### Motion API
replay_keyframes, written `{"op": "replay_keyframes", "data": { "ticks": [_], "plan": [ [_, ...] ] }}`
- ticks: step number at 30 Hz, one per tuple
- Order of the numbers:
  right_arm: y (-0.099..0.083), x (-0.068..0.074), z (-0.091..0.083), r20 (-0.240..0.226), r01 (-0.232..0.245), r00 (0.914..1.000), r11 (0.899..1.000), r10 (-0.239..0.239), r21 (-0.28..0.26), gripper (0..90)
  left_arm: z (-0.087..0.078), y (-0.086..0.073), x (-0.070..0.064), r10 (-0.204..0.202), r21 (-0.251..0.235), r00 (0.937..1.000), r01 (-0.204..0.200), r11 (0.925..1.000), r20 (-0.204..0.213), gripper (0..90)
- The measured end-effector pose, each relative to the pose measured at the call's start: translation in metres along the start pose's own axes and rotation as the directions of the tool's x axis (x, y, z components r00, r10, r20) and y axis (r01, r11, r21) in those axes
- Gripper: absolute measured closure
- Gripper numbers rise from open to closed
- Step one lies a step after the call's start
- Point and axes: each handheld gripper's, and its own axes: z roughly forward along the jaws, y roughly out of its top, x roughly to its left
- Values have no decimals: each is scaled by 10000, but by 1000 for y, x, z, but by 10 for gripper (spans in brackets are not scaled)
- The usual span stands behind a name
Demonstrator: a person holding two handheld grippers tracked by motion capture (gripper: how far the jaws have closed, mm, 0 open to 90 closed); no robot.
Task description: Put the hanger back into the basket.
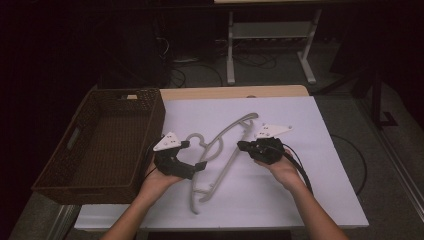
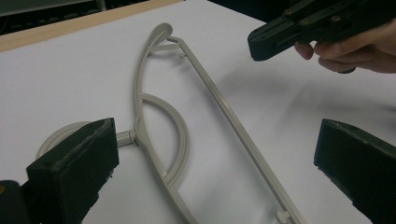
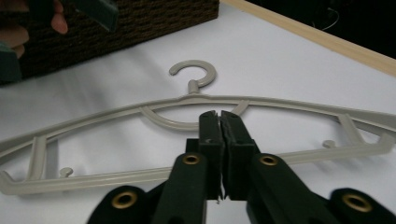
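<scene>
Left gripper (image 1: pixel 199 166) spread wide at the hanger's (image 1: pixel 225 150) nine o'clock to straddle it, right gripper (image 1: pixel 242 146) clenched empty at three o'clock.

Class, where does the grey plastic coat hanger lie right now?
In the high view, the grey plastic coat hanger lies flat on the white table, between both grippers, right of the brown wicker basket.

Both forearms are bare, with no sleeve showing. The left gripper (image 1: pixel 200 166), at about seven o'clock on the table, is black with thick, square-ended foam-like pads (image 2: pixel 74 161), a grey three-cornered plate dotted with small holes, and a black cable. The right gripper (image 1: pixel 241 145), toward four o'clock, is the same black build with brass-coloured screw eyelets, its own grey plate, and a looping black cable.
</scene>
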Motion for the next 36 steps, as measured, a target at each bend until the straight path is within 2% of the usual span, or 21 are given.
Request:
{"op": "replay_keyframes", "data": {
  "ticks": [4,16,20,36],
  "plan": [
    [-2,-1,12,-77,169,9998,9996,-167,222,892,-1,-1,0,-32,9,10000,32,10000,-4,0],
    [-13,-1,36,-193,40,9998,9948,-20,1014,892,-2,-1,2,-80,-76,10000,80,9999,20,0],
    [-15,0,44,-229,164,9996,9925,-138,1210,892,-3,0,2,-71,-47,10000,71,10000,14,0],
    [-21,1,50,-212,155,9997,9838,-119,1786,893,-3,0,1,-35,-70,10000,35,10000,17,0]
  ]
}}
